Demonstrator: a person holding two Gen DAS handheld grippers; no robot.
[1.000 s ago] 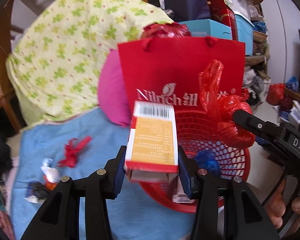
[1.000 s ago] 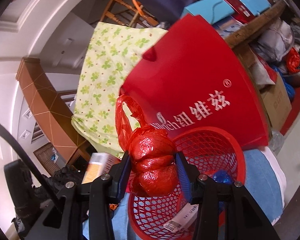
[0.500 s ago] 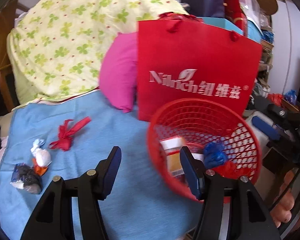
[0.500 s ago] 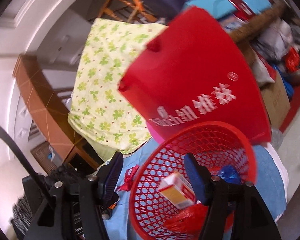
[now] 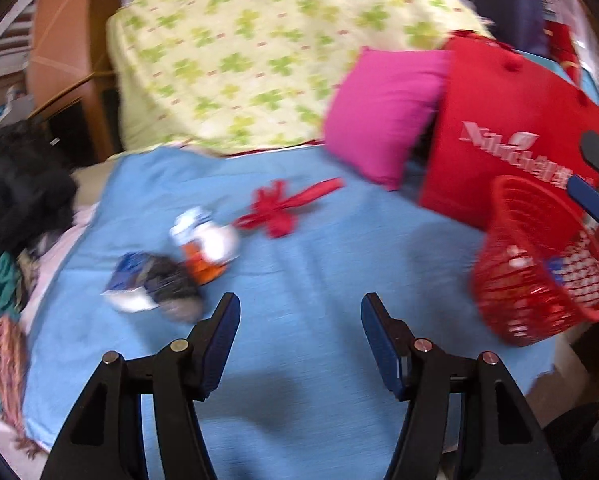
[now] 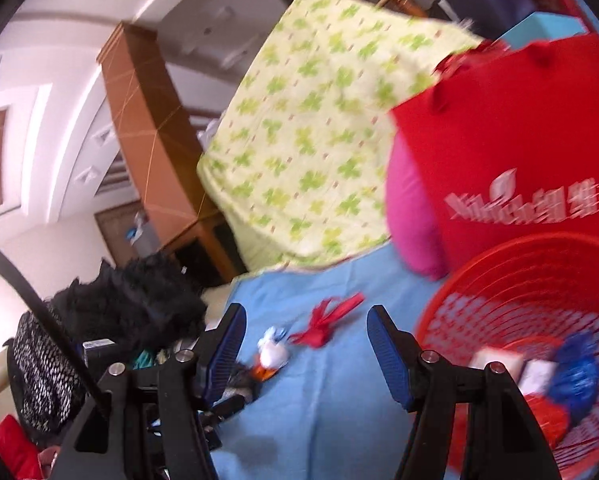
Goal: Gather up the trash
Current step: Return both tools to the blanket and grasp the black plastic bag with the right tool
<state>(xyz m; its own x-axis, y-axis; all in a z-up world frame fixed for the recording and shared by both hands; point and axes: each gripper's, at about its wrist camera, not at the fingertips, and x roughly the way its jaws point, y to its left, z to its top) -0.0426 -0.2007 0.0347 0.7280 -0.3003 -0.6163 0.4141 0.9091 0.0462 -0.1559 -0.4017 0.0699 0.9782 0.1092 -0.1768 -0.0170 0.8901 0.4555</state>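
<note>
- In the left wrist view, a black fluffy bundle [image 5: 17,184] is seen at the left edge, beside a blue cloth [image 5: 319,280] that fills the middle of the frame.
- Left of centre on the cloth, a dark crumpled wrapper [image 5: 155,284] is seen touching a white and orange wad [image 5: 209,240]; both are blurred.
- Just to the right of the wad, near the centre, a red ribbon scrap [image 5: 287,208] is laid flat on the cloth.
- At the bottom centre the left gripper [image 5: 300,324] is seen with its jaws apart and nothing between them, only bare cloth.
- Above, a green-patterned quilt [image 5: 259,48] is draped across the top, with a pink cushion [image 5: 383,112] at its right, leaning against a red paper bag [image 5: 499,128].
- At the right edge a red mesh basket [image 5: 539,264] is seen tilted below the bag; pale scraps are visible inside but cannot be told apart.
- In the right wrist view, the right gripper [image 6: 306,340] is seen at the bottom centre, jaws apart and empty, having just been opened wider; the ribbon scrap and the wad are framed between its fingers, further off on the cloth.
- At the lower right of that view the basket holds a white box [image 6: 497,360], a blue plastic lump [image 6: 575,372] and red plastic.
</note>
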